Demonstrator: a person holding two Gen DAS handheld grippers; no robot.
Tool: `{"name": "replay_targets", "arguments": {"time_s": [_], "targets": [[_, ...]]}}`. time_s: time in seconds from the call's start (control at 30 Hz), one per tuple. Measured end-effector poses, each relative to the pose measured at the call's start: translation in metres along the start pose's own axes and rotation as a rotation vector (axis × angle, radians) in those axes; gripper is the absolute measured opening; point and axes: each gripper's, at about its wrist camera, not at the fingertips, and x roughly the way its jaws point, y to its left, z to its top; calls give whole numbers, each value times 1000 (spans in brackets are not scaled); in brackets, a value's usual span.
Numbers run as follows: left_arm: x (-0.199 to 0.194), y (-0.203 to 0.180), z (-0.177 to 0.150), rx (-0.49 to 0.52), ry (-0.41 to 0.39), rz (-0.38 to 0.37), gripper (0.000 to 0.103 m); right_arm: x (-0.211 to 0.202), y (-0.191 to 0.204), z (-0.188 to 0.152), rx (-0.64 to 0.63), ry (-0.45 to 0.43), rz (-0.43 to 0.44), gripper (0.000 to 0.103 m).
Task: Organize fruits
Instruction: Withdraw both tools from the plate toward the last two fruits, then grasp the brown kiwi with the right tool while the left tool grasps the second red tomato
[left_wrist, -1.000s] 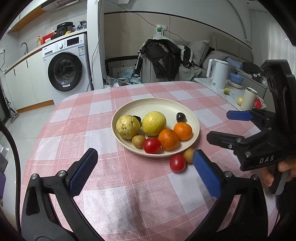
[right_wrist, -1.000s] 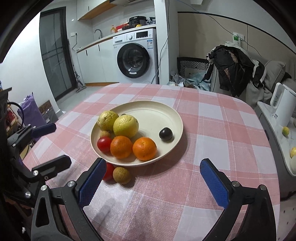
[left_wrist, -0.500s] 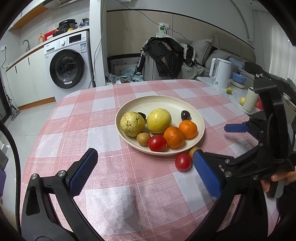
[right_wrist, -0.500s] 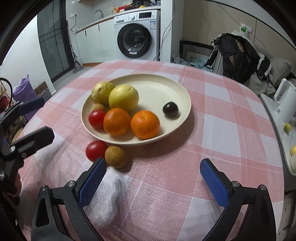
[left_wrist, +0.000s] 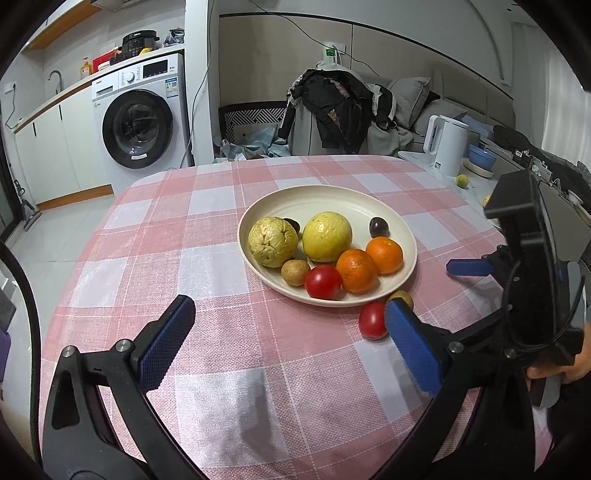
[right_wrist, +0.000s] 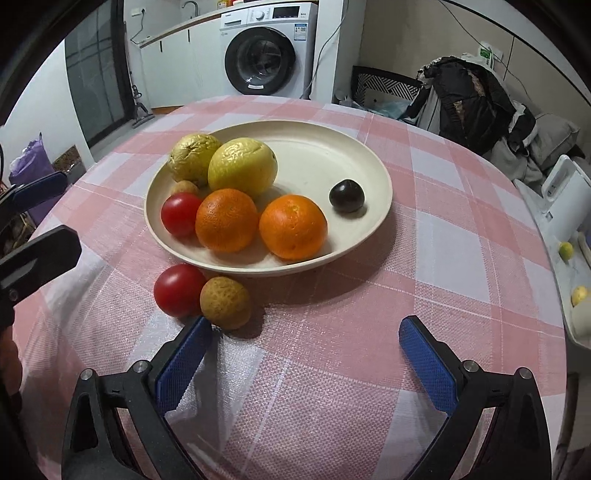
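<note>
The right hand-held gripper (right_wrist: 304, 352) hangs low over the worktop (right_wrist: 461, 258) with its jaws spread wide and nothing between them. Just ahead of its left pad lies a brown longan (right_wrist: 226, 302), touching a loose red tomato (right_wrist: 179, 290) on its far left side; both sit on the cloth right against the near rim of the cream plate (right_wrist: 369, 162), which already carries two oranges (right_wrist: 293, 227), another tomato, a small brown fruit, two large yellowish fruits and a dark plum (right_wrist: 346, 195). The left hand-held gripper (left_wrist: 288, 332) is likewise wide open and empty, with the loose pair just beyond its right pad. The main risk, as I judge it, is that both loose fruits are round and pressed together: a jaw coming in off-centre would likely nudge one and send it rolling across the cloth, perhaps toward the worktop's edge. Closing around the longan may also catch the tomato, and too hard a squeeze could split its skin. With both tools near the same spot, they could knock each other. Dropping fruit onto the crowded near side of the plate might dislodge an orange.
</note>
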Motion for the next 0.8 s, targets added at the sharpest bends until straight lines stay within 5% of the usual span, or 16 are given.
{"name": "replay_targets", "arguments": {"time_s": [0.4, 0.8], "targets": [[3, -1, -3, 9, 11, -1, 102, 2, 0, 3, 14, -4, 18, 98], [6, -4, -5, 18, 24, -8, 102, -5, 4, 3, -7, -24, 87, 47]]}}
